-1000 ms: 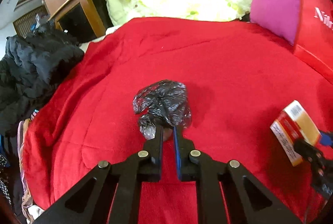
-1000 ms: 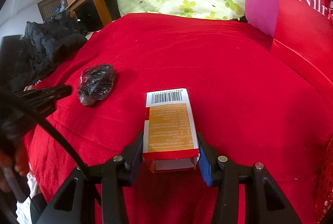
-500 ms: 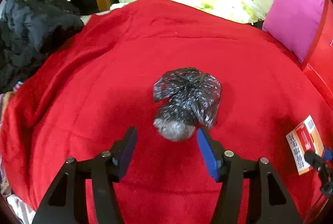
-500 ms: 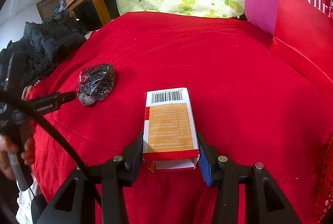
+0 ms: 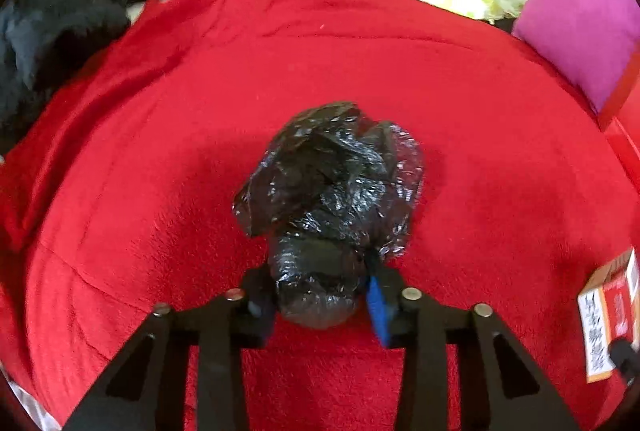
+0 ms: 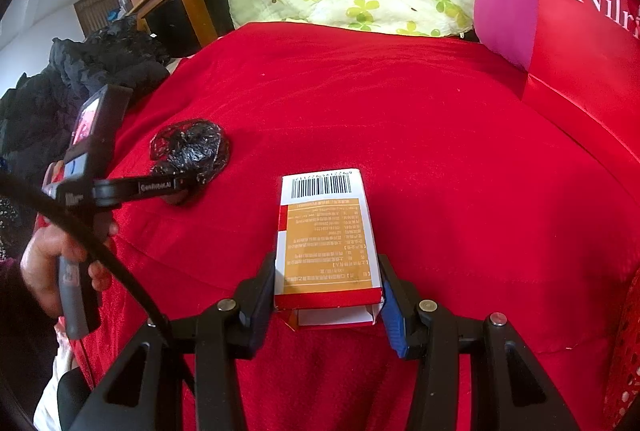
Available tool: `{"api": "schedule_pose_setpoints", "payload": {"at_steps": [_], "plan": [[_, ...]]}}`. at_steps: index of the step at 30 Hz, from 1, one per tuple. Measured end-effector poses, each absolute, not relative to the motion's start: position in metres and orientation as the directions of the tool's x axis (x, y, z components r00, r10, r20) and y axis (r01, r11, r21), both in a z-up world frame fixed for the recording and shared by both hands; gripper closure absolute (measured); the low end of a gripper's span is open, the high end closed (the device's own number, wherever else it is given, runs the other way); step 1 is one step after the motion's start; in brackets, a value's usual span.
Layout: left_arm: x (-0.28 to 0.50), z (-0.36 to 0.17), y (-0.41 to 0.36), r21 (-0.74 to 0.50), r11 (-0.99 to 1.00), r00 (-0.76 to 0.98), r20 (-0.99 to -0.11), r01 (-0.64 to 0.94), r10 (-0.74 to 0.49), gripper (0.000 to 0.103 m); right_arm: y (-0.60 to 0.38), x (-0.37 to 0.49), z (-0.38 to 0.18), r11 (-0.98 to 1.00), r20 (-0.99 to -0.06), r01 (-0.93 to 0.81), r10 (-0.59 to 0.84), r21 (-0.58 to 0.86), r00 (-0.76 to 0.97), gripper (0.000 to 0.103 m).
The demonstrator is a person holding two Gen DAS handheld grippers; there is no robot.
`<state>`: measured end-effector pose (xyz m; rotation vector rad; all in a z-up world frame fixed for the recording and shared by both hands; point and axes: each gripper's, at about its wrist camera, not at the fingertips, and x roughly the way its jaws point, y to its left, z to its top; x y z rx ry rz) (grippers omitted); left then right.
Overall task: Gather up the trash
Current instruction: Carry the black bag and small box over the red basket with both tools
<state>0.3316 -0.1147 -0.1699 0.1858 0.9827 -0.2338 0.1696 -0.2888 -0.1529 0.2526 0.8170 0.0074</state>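
The crumpled black plastic bag (image 5: 332,191) lies on the red blanket (image 5: 160,191) of the bed, and its near, knotted end sits directly between the fingers (image 5: 260,305) of the left gripper (image 5: 320,295). Those jaws have just been closing, and in the left wrist view both pads now press the bag's lower lump, so the left gripper is clenched on it. The bag's long axis runs away from the gripper, roughly in line with the fingers, so most of its bulk lies beyond the pinch and would likely dangle forward once lifted.

The right gripper (image 6: 328,295) is well apart to the right, grasping an orange and white carton (image 6: 328,239) by its long sides, barcode end pointing away, open flap end towards the camera. The carton is raised slightly over the blanket rather than plainly resting on it.

In the right wrist view, the person's left hand (image 6: 52,267) holds the left tool's handle.
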Motion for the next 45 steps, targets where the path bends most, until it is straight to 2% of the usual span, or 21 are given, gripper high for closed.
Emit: {"api": "schedule_pose_setpoints", "payload": {"at_steps": [4, 8, 13, 20, 34, 45], "plan": [[0.303, -0.149, -0.127, 0.086, 0.944, 0.593, -0.795, 0.32, -0.128, 0.067, -0.29, 0.166, -0.15, 0.971, -0.708, 0.082, 0.104, 0.224, 0.699, 0.054], [0.267, -0.121, -0.144, 0.205, 0.925, 0.666, -0.743, 0.32, -0.066, 0.067, -0.293, 0.157, -0.143, 0.97, -0.685, 0.082, 0.101, 0.23, 0.722, 0.054], [0.219, -0.084, -0.159, 0.294, 0.907, 0.75, -0.661, 0.302, -0.035, 0.067, -0.303, 0.144, -0.129, 0.968, -0.651, 0.097, 0.08, 0.232, 0.755, 0.054], [0.163, -0.039, -0.181, 0.36, 0.877, 0.83, -0.553, 0.318, -0.074, 0.067, -0.322, 0.121, -0.108, 0.96, -0.598, 0.12, 0.058, 0.253, 0.799, 0.054], [0.102, -0.001, -0.215, 0.397, 0.838, 0.866, -0.473, 0.374, -0.162, 0.067, -0.357, 0.075, -0.073, 0.947, -0.487, 0.16, -0.005, 0.277, 0.873, 0.054], [0.088, 0.002, -0.234, 0.409, 0.823, 0.866, -0.464, 0.394, -0.185, 0.067, -0.37, 0.055, -0.064, 0.943, -0.45, 0.169, -0.024, 0.285, 0.893, 0.054]]}}
